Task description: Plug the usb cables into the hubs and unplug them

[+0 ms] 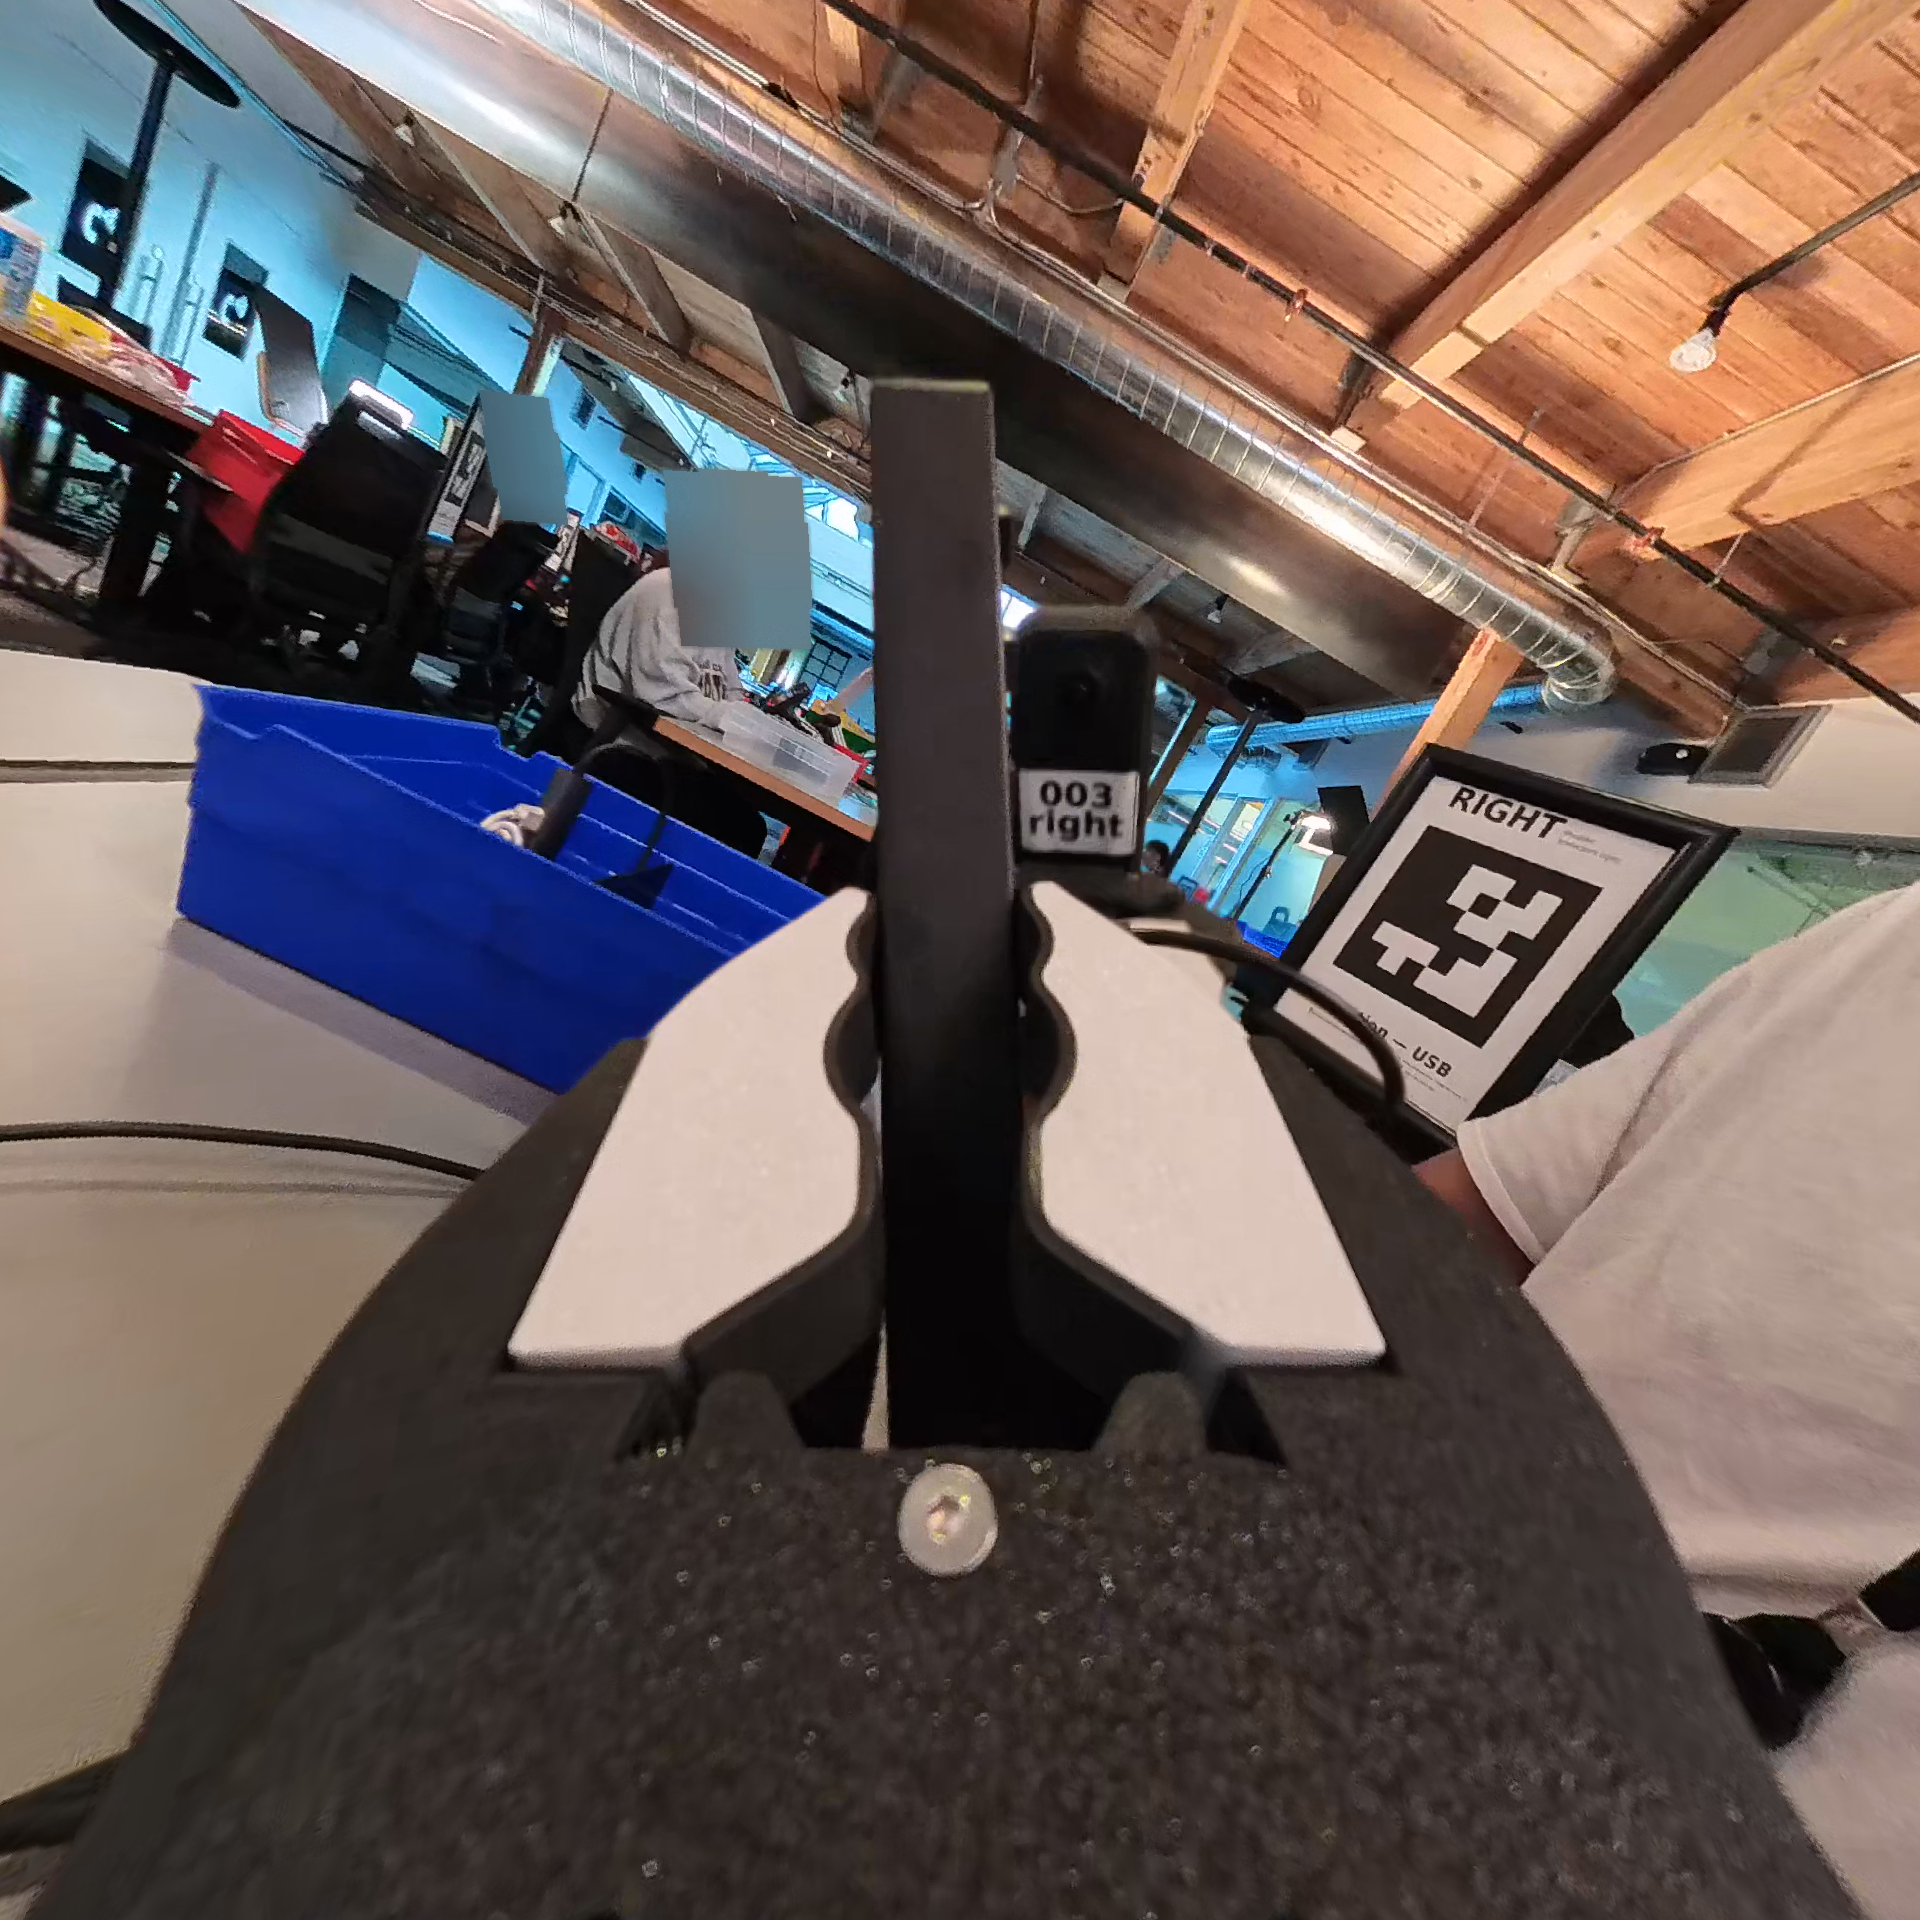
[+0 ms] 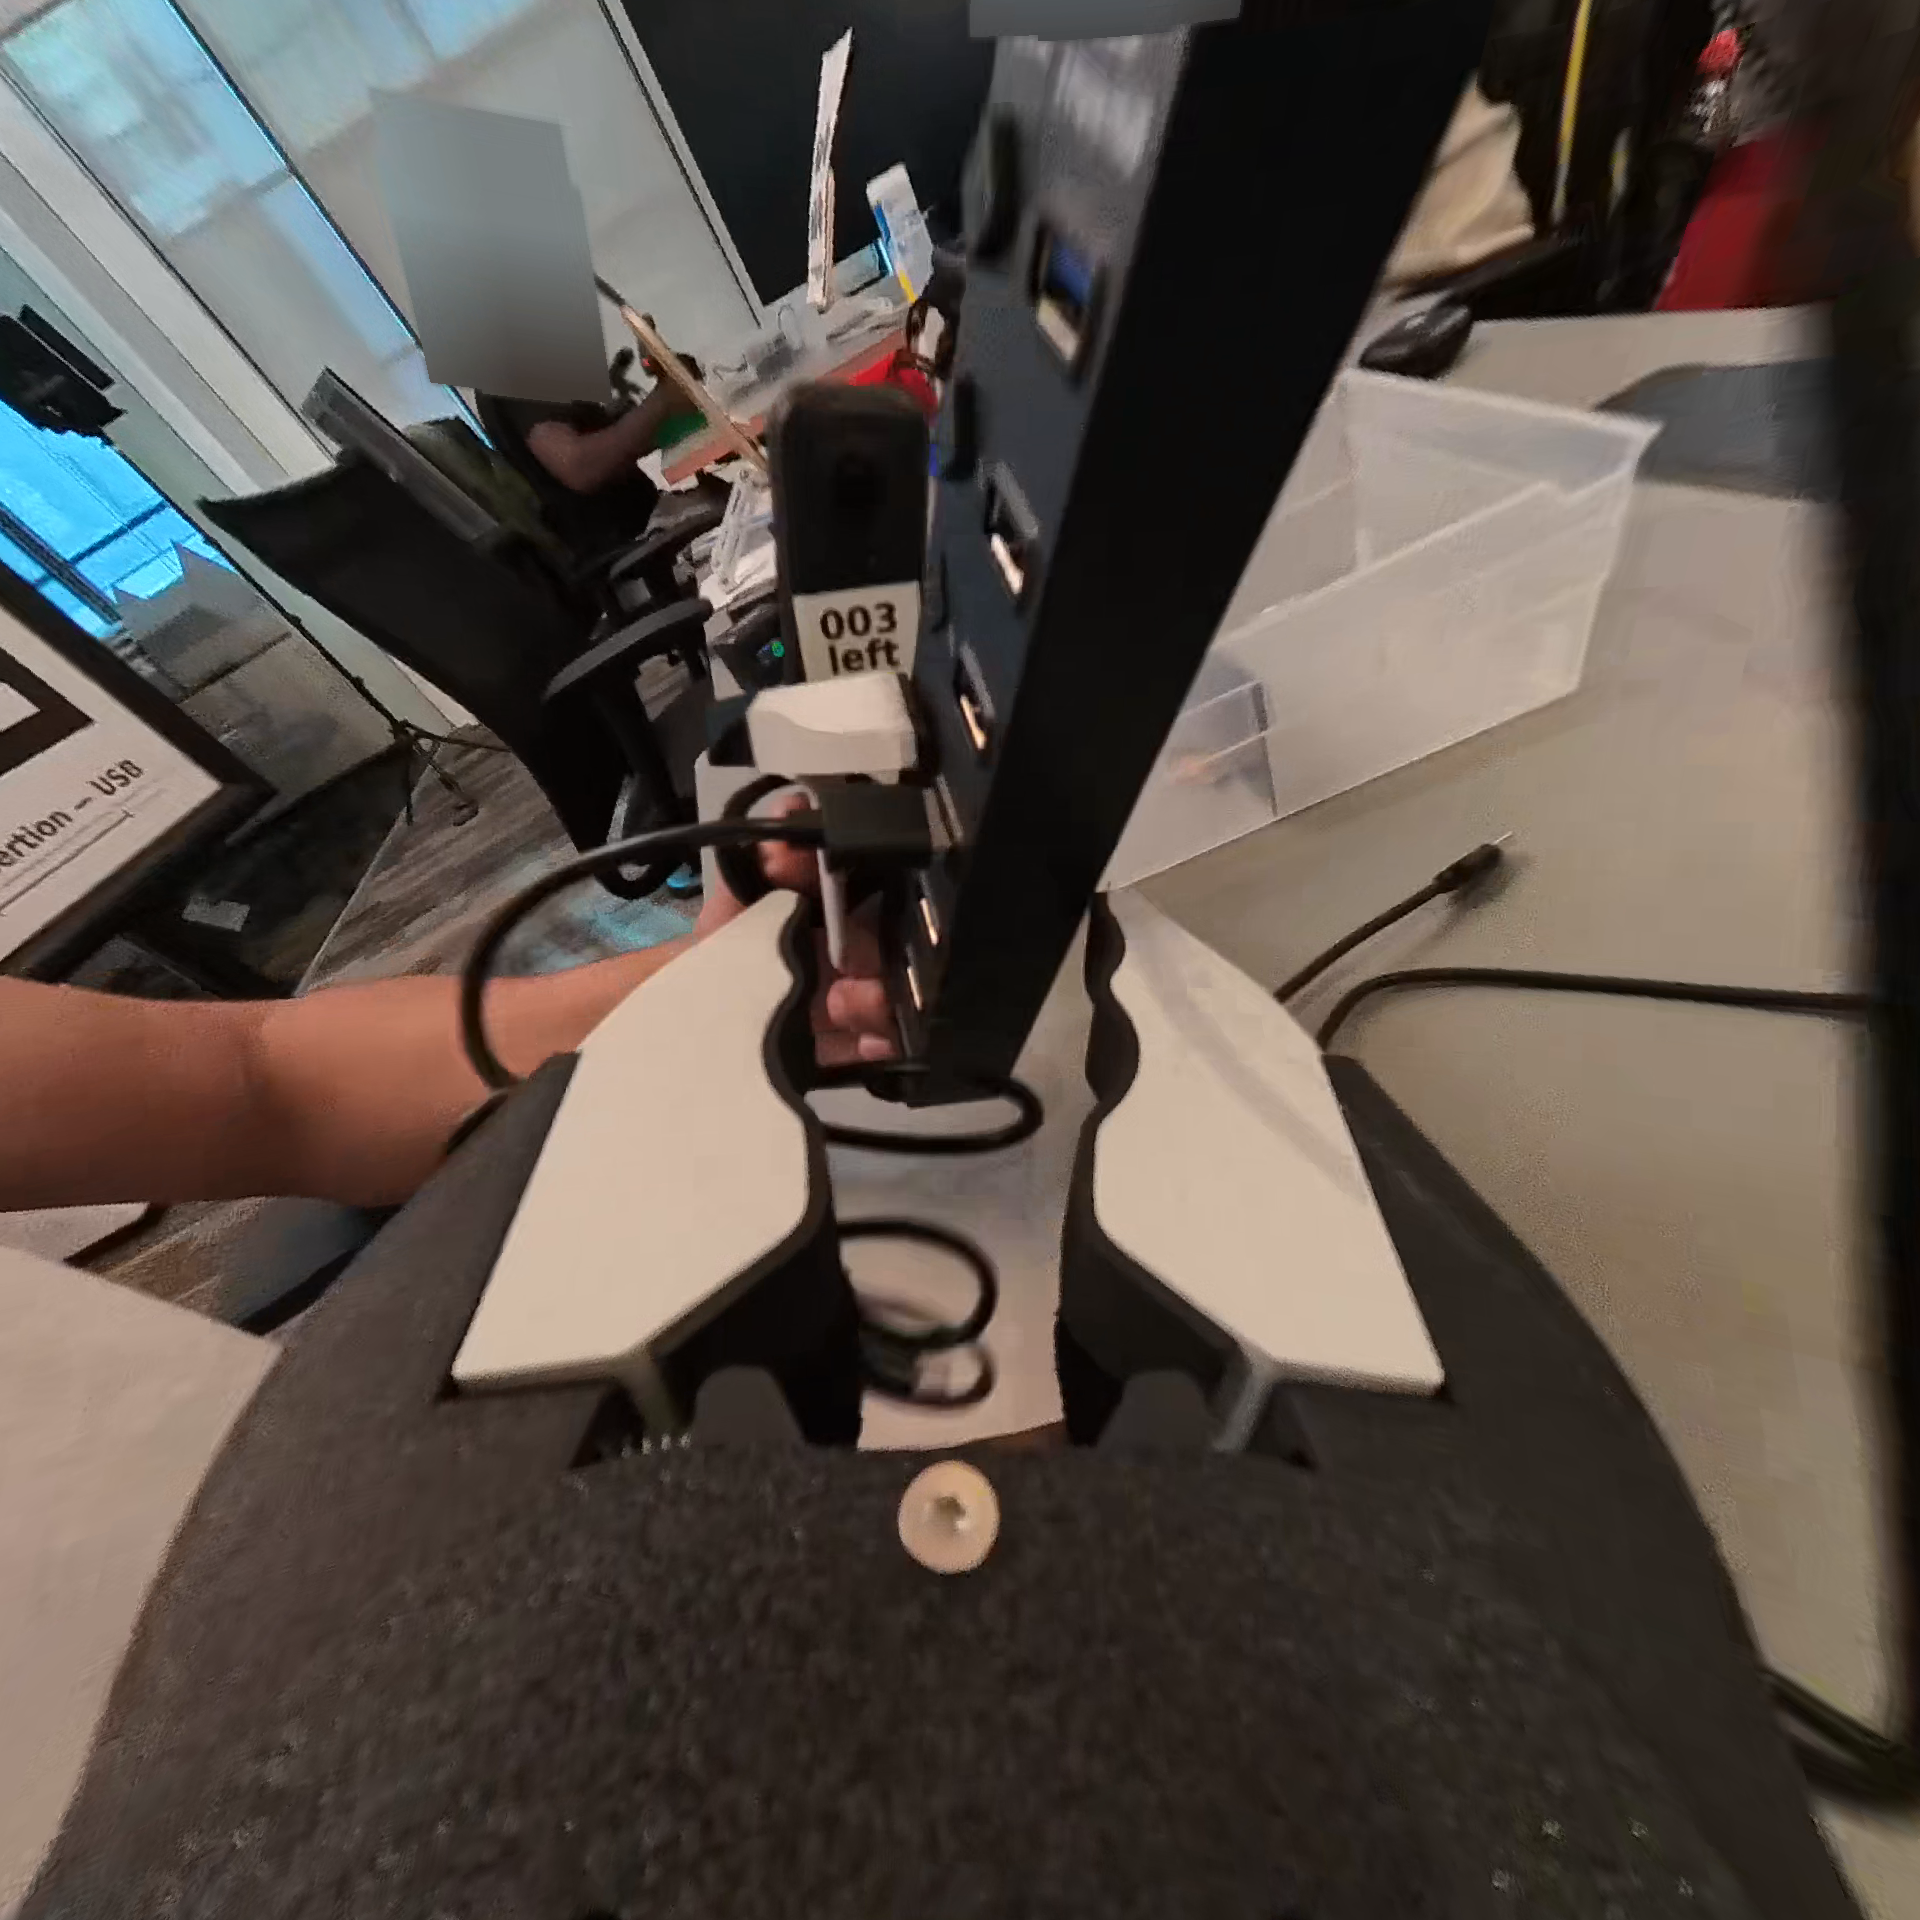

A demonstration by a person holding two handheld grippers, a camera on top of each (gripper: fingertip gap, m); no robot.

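A long black USB hub (image 1: 935,623) stands upright between my left gripper's (image 1: 945,904) white fingers, which are shut on its narrow sides. In the right wrist view the hub (image 2: 1101,499) leans, with a row of ports (image 2: 1006,540) on its left face. The left gripper (image 2: 831,727) clamps it at mid-height. A black USB plug (image 2: 873,821) with its cable (image 2: 488,966) sits at a port just below those fingers. My right gripper (image 2: 945,925) is open, its fingers either side of the hub's lower end without touching.
A blue bin (image 1: 416,883) and a framed marker sign (image 1: 1455,935) stand on the white table (image 1: 156,1299). A clear plastic box (image 2: 1455,582), a loose cable end (image 2: 1460,868) and a coiled cable (image 2: 914,1299) lie nearby. A person's arm (image 2: 260,1081) reaches in from the left.
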